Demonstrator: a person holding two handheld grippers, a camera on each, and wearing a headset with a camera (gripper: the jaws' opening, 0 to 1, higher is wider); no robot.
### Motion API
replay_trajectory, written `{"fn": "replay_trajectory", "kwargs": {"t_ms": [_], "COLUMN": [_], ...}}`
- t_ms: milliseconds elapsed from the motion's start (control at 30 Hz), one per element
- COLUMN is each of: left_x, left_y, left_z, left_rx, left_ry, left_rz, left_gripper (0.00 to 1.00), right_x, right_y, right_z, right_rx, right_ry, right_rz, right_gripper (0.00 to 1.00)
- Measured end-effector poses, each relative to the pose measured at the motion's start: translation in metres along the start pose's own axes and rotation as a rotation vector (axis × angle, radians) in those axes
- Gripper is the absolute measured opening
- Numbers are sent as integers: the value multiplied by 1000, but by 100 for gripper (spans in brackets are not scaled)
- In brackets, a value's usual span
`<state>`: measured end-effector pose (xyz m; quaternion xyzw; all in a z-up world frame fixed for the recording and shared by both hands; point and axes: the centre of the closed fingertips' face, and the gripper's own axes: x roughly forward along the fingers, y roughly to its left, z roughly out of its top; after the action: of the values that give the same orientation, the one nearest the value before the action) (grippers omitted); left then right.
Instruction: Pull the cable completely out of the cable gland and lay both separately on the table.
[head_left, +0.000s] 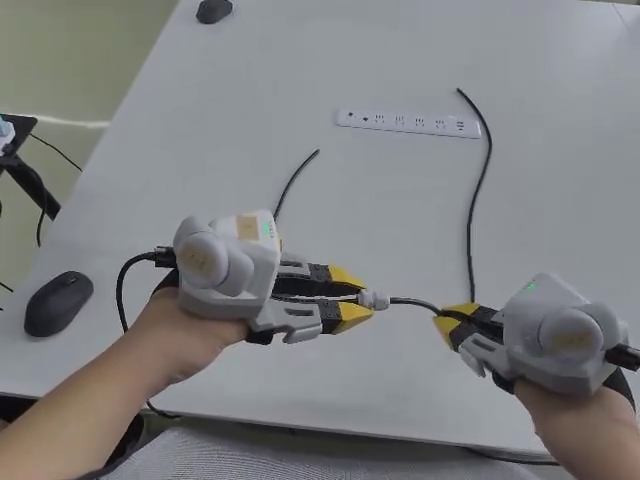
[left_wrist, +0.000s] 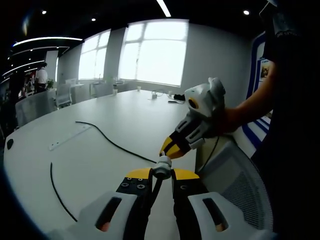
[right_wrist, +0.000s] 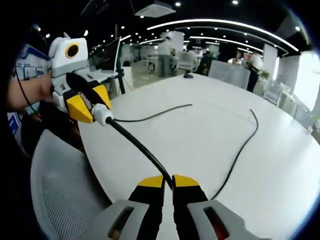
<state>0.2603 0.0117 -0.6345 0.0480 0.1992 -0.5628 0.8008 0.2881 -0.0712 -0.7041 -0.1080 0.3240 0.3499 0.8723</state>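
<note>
Cable gland (head_left: 377, 298) is pinched in your left gripper (left_wrist: 162, 174), lower centre. Your right gripper (right_wrist: 168, 181) clamps the cable (right_wrist: 135, 142) leaving it.

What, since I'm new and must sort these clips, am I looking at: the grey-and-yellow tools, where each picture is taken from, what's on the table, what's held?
These are hand-held two-jaw grippers, one in each of a person's hands; no robot arm. The head view looks down from the person's headset; the two round pictures come from a camera riding on each gripper. The left gripper clamps a small pale cable gland; the right gripper pinches the black cable running out of it. On the white table lie a power strip and a computer mouse.
</note>
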Motion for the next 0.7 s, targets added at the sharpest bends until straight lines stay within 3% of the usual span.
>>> {"fn": "replay_trajectory", "kwargs": {"t_ms": [133,233,600,700], "left_x": [3,4,-6,-7], "left_y": [-2,-2,8,9], "left_z": [0,0,1,1], "left_rx": [4,4,0,-8], "left_ry": [1,3,-2,-7], "left_rz": [-1,-2,36,38], "left_gripper": [15,15,15,15], "right_x": [2,3,-12,-18], "right_y": [-2,-1,7,13], "right_z": [-7,-8,2,14], "right_rx": [66,68,-89,-142], "right_ry": [16,19,19,5], "right_rz": [-5,-9,-11,-16], "right_gripper": [0,0,3,9]}}
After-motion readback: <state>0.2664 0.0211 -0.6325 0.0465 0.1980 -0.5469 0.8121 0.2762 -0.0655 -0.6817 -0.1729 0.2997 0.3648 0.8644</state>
